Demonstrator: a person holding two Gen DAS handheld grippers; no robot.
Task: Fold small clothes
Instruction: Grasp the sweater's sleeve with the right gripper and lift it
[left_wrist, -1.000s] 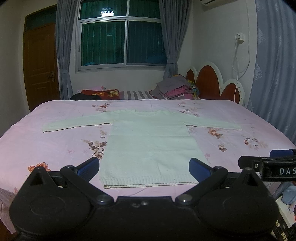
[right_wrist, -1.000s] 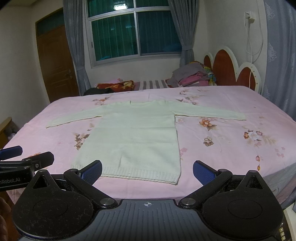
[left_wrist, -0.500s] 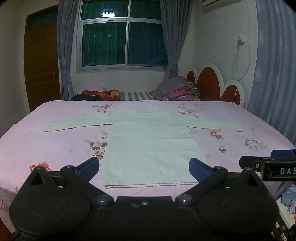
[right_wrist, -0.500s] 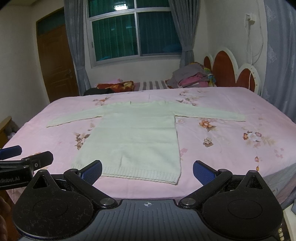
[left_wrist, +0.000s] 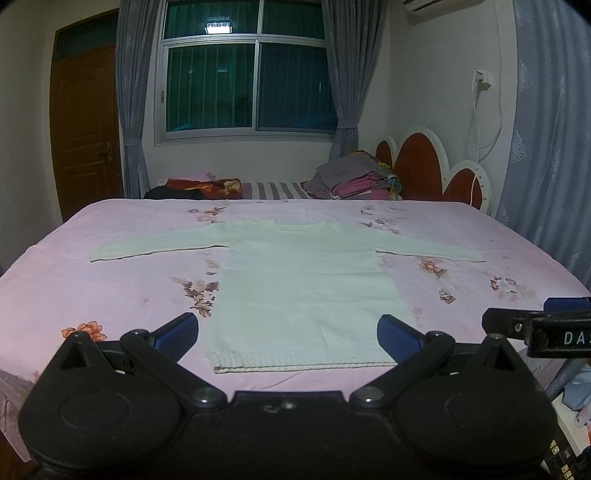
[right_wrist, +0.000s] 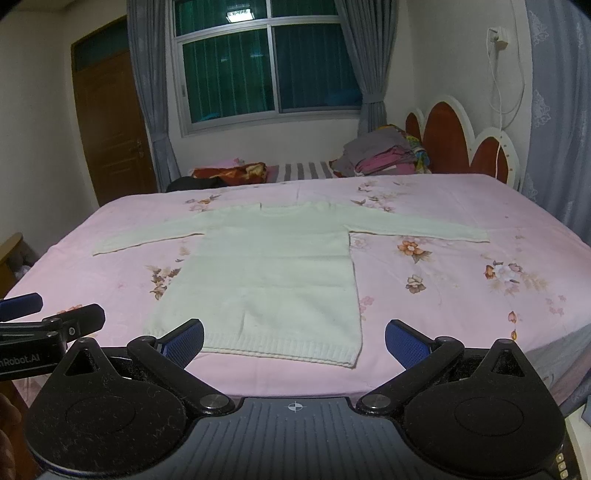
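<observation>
Sweater flat on bed, hem at near edge. Right view alone shows hem's right corner. Left gripper and right gripper: fingers wide, empty, touching nothing.

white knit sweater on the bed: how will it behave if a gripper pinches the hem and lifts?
The white knit sweater lies limp and flat, so it will probably drape and sag. Its spread sleeves would likely trail behind. The ribbed hem looks thick enough to pinch, though the left gripper might catch the pink bedsheet too.

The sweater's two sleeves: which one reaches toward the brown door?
The left sleeve of the sweater; the other sleeve points toward the red headboard.
</observation>
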